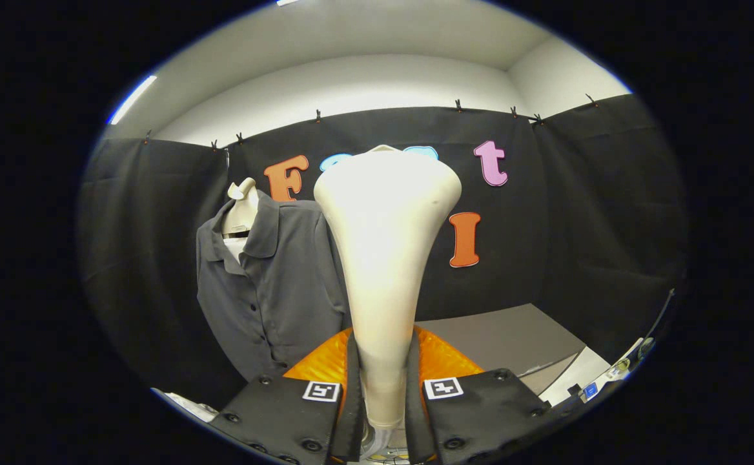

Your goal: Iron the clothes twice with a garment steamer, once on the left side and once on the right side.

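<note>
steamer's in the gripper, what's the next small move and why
Probably carry the steamer ahead and left toward the shirt. The gripper is shut on its handle and its head stands upright, apart from the shirt hanging on the mannequin beyond the fingers.

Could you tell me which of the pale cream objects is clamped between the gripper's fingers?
The garment steamer, flaring upward, sits in the gripper; the mannequin neck stands beyond, inside the grey shirt.

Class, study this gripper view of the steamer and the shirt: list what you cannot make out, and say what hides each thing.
- Right side of the grey shirt: hidden behind the cream steamer head.
- Steamer head's steam face: turned away from the camera.
- Steamer's lower handle: hidden between the gripper fingers, which press on its neck.
- Shirt's hem: cut off by the fingers.
- Small items beyond the right finger: too small and distorted to identify.
</note>
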`<act>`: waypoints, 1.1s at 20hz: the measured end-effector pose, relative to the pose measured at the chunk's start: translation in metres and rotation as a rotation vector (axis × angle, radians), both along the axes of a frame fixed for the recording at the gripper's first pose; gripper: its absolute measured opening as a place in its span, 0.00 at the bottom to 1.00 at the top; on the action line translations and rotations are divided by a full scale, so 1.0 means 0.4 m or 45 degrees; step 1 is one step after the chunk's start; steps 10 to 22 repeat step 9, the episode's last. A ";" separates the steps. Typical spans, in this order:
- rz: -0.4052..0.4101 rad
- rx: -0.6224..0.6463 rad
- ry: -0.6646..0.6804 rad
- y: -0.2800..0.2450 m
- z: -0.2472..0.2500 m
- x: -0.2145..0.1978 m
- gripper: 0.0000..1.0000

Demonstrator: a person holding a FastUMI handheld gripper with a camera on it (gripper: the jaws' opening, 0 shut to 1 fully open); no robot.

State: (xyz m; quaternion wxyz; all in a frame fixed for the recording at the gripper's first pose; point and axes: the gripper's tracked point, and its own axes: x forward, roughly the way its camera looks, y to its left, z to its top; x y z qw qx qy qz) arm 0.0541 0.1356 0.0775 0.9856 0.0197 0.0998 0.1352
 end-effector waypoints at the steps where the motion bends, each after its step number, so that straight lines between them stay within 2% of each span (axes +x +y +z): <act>1: 0.011 0.021 0.002 -0.006 -0.007 -0.008 0.34; 4: 0.036 0.040 0.028 -0.024 -0.059 -0.042 0.34; 7: 0.032 -0.053 0.001 -0.045 -0.082 -0.075 0.34; 9: 0.064 -0.058 -0.004 -0.036 -0.084 -0.097 0.34; 22: 0.064 -0.058 -0.004 -0.036 -0.084 -0.097 0.34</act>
